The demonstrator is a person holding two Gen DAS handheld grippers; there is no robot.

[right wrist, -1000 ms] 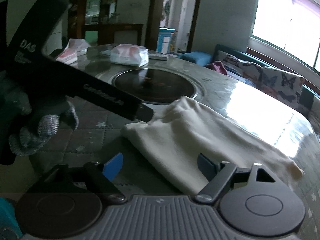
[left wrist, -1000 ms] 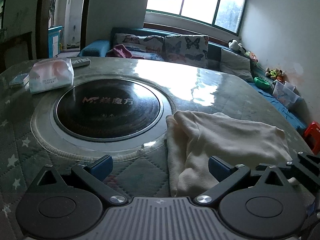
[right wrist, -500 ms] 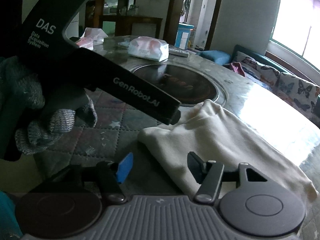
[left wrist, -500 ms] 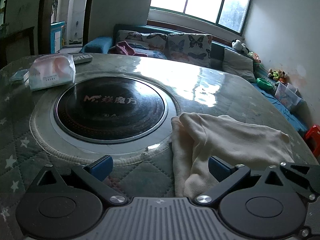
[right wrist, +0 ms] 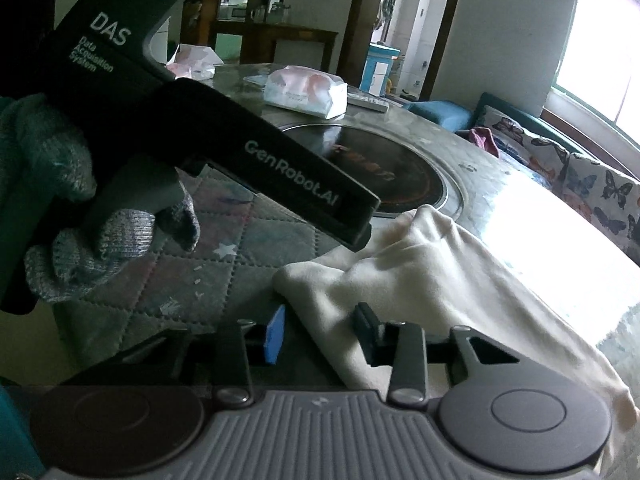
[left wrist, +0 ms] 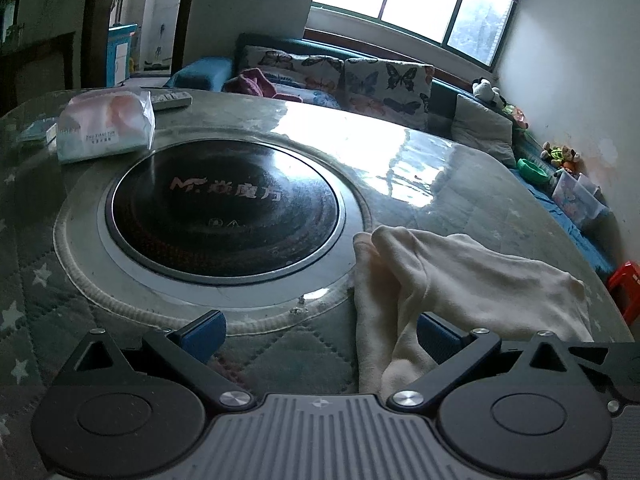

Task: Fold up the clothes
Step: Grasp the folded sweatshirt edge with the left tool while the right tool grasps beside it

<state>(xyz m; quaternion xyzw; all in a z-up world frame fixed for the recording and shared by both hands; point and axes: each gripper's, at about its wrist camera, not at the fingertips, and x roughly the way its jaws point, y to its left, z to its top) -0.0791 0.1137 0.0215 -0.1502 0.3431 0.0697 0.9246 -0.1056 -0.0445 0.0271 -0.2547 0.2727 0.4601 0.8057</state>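
Note:
A cream garment [left wrist: 472,276] lies crumpled on the table to the right of the hob. My left gripper [left wrist: 320,336] is open and wide, and the garment's near fold lies just inside its right pad [left wrist: 436,336]. The right wrist view shows the same garment [right wrist: 432,264]. My right gripper [right wrist: 320,334] has its jaws closing around the garment's near left edge, with a gap still showing beside the blue pad [right wrist: 275,336]. A gloved hand [right wrist: 60,236] holds the left tool's black body [right wrist: 288,184] above the cloth's far corner.
A round black induction hob [left wrist: 224,208] is set into the table, which has a quilted star cover [left wrist: 36,280]. A tissue pack [left wrist: 104,128] and a remote [left wrist: 170,100] lie at the far left. Behind are a sofa with butterfly cushions [left wrist: 360,80] and a red stool [left wrist: 626,284].
The right gripper's jaws have narrowed from wide apart to close around the garment's edge, and it has moved in nearer the cloth. The left gripper has hardly moved.

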